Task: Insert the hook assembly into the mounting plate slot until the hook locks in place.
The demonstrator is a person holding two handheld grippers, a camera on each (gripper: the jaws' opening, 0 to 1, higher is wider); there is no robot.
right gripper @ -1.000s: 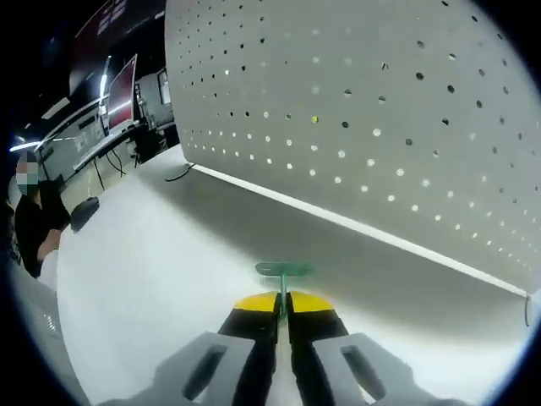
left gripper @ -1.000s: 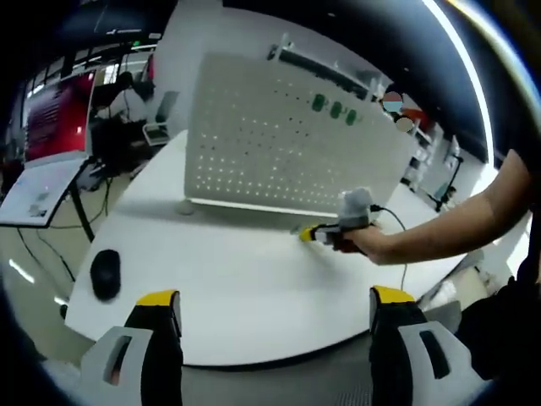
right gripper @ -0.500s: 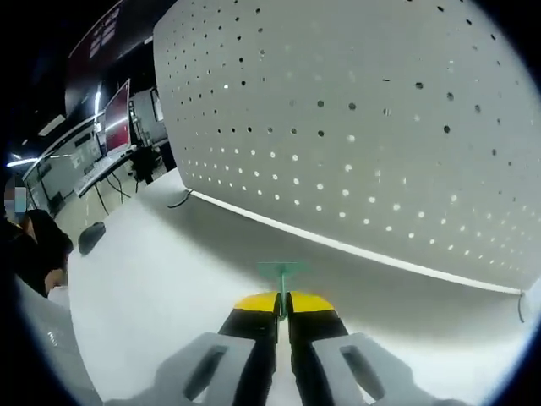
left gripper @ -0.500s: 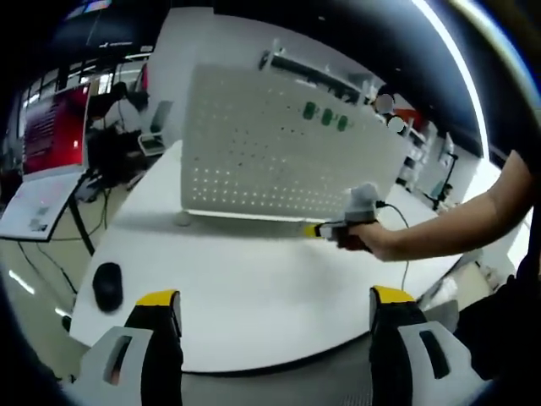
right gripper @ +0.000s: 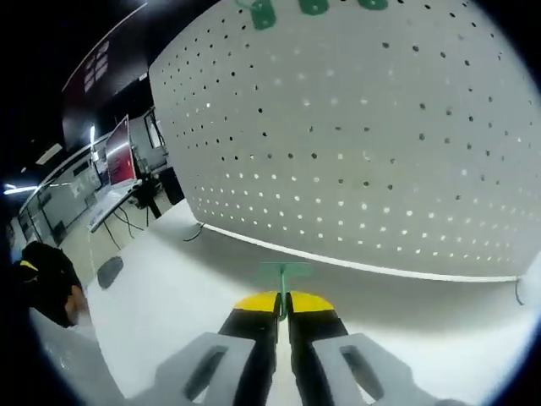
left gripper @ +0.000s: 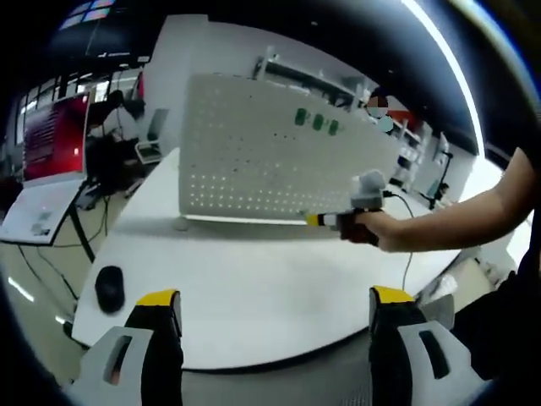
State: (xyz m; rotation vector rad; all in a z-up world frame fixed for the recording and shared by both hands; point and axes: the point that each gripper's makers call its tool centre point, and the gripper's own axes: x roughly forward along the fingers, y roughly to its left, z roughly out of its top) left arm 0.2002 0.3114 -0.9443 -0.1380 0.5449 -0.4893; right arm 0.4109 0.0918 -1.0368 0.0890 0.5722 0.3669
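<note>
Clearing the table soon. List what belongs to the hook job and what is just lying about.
Job: green hook, clamped in the right gripper; white perforated mounting plate; three green hooks already on it.
Lying about: black mouse; red monitor; cable.

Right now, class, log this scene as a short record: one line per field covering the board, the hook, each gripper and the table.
board: white pegboard standing upright on the table
hooks on board: three green hooks near its top edge
held part: green hook, short of the board
right gripper: fingers shut on the hook
left gripper: fingers open, holding nothing
table: white, with a black mouse near its edge
</note>
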